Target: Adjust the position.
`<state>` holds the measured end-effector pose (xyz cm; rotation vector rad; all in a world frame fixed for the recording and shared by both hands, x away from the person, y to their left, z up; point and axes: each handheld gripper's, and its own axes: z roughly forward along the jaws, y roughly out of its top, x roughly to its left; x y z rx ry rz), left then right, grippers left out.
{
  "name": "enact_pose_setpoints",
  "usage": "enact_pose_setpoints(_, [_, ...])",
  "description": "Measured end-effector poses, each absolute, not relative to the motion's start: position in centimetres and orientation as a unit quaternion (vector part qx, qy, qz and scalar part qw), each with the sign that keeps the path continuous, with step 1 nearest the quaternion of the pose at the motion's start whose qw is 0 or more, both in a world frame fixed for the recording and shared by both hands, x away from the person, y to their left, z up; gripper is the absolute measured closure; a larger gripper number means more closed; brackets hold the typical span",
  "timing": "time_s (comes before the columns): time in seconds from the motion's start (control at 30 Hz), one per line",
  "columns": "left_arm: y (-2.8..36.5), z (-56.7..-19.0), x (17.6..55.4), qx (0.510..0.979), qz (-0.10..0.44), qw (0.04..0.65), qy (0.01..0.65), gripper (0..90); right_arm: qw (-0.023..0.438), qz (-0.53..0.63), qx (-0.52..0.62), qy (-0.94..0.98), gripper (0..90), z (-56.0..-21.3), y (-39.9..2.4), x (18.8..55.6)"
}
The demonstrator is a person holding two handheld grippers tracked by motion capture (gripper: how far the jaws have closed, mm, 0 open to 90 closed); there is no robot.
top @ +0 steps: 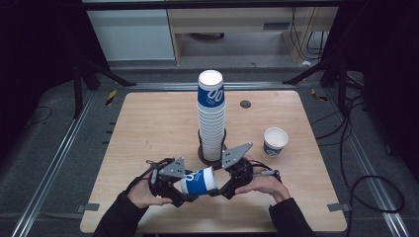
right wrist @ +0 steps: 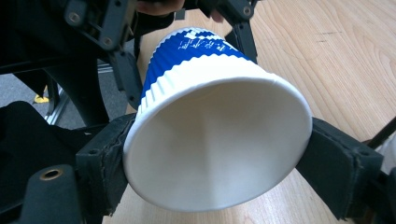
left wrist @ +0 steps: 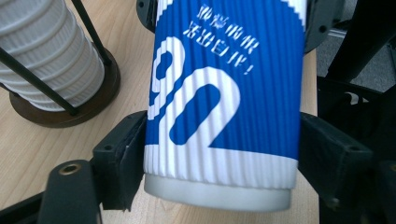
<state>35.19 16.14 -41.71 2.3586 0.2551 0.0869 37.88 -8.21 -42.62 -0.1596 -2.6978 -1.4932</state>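
A blue and white ribbed paper cup (top: 197, 180) lies on its side just above the near part of the wooden table (top: 148, 123), held between both grippers. My left gripper (top: 184, 190) is shut on the cup's base end (left wrist: 219, 140), with a pad pressed on each side. My right gripper (top: 221, 185) is shut on the rim end. In the right gripper view the cup's open mouth (right wrist: 215, 144) faces the camera between the two pads (right wrist: 112, 158). A hand holds each gripper from the near edge.
A tall stack of upside-down cups (top: 211, 118) stands in a rod holder with a dark round base (left wrist: 70, 116) just behind the grippers. A single upright cup (top: 275, 140) sits to the right. A small dark grommet (top: 245, 104) is set in the tabletop farther back.
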Motion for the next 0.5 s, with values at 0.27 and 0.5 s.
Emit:
enact_pose_setpoints(0.27, [16.3, -41.9, 35.4, 0.918, 0.028, 0.383, 0.104, 26.7, 0.015, -0.492, -0.055, -0.869, 14.2, -42.6, -8.1, 37.9])
enact_pose_setpoints(0.5, [17.6, -41.6, 36.0, 0.898, 0.038, 0.418, 0.133, 26.9, -0.007, -0.522, -0.078, -0.850, 7.1, -42.0, -8.9, 38.2])
